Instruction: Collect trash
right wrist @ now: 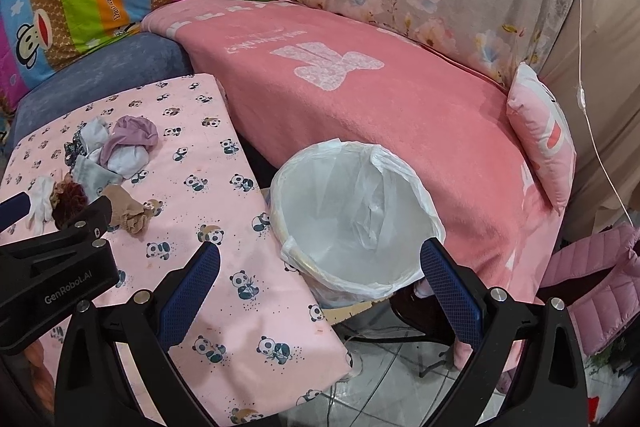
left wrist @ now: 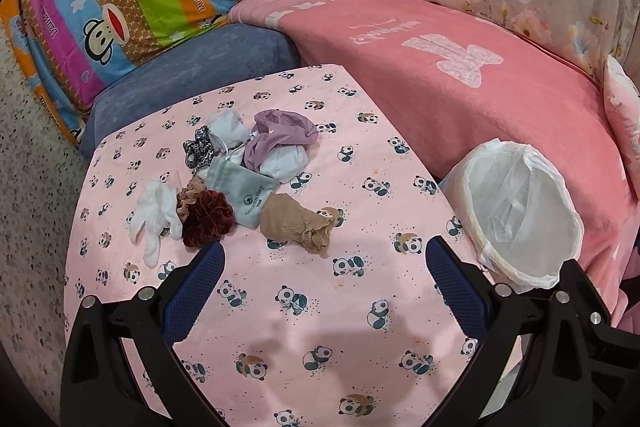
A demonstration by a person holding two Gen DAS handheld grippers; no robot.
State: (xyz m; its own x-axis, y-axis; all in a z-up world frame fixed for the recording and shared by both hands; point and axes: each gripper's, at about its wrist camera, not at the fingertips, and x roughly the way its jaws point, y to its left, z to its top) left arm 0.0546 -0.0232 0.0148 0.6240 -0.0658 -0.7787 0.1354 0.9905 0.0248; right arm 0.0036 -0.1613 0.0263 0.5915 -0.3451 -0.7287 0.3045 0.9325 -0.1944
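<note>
Both cameras look down and forward from above the panda-print counter. The left one faces the pile of cloth scraps; the right sits further right, over the lined bin. Both see counter, bin and pink sofa.

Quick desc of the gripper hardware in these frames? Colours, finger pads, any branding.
Both look identical: the left gripper and right gripper have matte black angular plastic linkage arms with silver round pivot bolts. Each has two fingers faced with dark blue, finely textured pads. The right wrist view shows the left gripper's black body with white "GenRobot.AI" lettering. No cables, sleeves or hands in view.
</note>
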